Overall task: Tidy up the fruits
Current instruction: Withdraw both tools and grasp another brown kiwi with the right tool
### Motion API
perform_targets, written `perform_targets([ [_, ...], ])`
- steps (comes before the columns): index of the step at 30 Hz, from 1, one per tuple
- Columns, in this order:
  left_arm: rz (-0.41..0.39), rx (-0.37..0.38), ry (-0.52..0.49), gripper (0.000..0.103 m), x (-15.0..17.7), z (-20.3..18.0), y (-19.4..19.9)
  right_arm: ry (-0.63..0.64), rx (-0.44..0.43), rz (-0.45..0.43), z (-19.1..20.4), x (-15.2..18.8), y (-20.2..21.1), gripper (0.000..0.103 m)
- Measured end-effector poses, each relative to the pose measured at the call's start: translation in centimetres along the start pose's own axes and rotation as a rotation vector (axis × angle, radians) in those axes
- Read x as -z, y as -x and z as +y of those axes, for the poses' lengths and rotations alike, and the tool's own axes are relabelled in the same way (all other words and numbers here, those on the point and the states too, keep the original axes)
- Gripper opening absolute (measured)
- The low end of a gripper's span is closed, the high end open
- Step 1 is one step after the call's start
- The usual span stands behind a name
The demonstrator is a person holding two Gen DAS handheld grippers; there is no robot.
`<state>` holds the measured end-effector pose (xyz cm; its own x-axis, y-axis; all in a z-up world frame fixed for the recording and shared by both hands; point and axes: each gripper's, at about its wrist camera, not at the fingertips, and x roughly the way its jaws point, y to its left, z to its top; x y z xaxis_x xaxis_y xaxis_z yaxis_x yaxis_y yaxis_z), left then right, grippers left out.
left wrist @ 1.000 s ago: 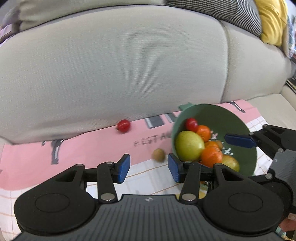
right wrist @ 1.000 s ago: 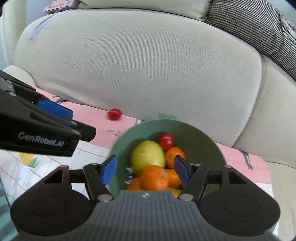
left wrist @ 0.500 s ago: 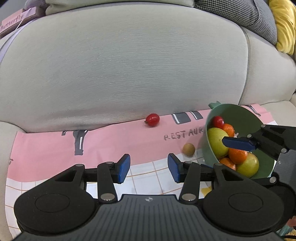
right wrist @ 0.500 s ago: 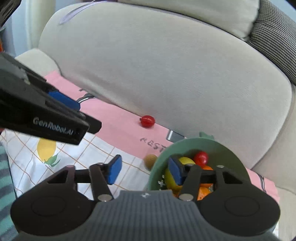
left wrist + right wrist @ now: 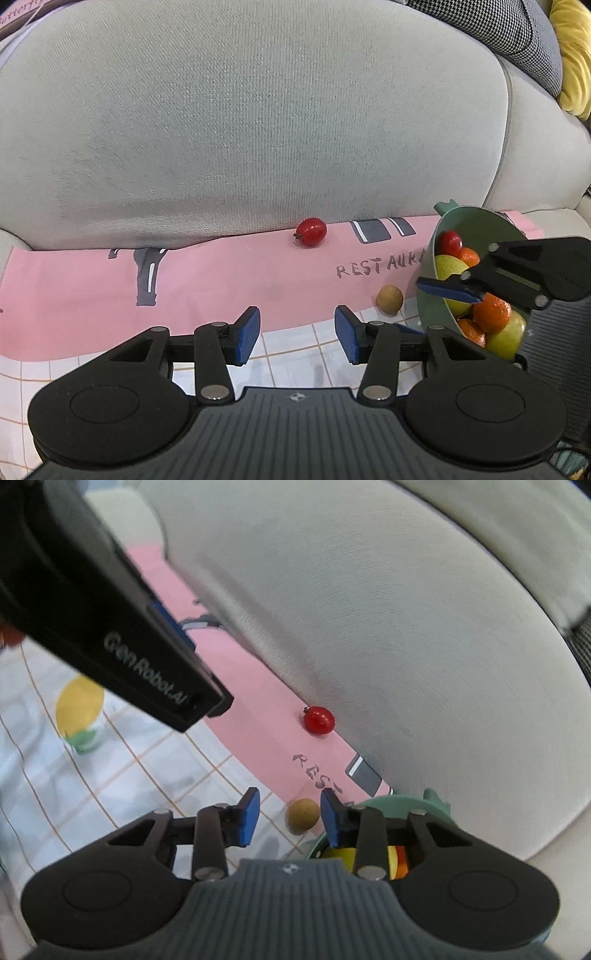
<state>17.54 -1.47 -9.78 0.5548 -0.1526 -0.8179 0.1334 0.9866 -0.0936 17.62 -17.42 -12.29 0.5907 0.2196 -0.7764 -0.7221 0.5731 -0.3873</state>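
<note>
Now left gripper (image 5: 297, 332) released, empty. Right gripper (image 5: 290, 812) jaws just closing, gap remains, brown fruit (image 5: 389, 299) between tips, unpinched. Green bowl (image 5: 476, 225) of fruit tilted beside it; red tomato (image 5: 311, 231) against sofa (image 5: 258, 110).

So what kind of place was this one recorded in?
Most likely a home living room: a beige sofa with a yellow cushion, a printed picnic-style cloth spread on its seat, and a green bowl of fruit.

Glossy red fruit (image 5: 311, 231) on printed pink cloth (image 5: 221, 280), beyond matt black plastic left gripper (image 5: 297, 334); woven-fabric sofa (image 5: 258, 110) behind.
</note>
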Motion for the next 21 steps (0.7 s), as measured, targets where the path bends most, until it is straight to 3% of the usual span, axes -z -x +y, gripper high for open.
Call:
perform_targets([
  [10, 0.004, 0.017, -0.015, 0.055, -0.4, 0.5, -1.7, 0.204, -0.039, 0.135, -0.4, -1.4, -3.6, 0.025],
  [21, 0.026, 0.012, 0.036, 0.055, 0.4, 2.4, -2.7, 0.4, -0.112, 0.311, 0.4, -2.3, -7.1, 0.026],
])
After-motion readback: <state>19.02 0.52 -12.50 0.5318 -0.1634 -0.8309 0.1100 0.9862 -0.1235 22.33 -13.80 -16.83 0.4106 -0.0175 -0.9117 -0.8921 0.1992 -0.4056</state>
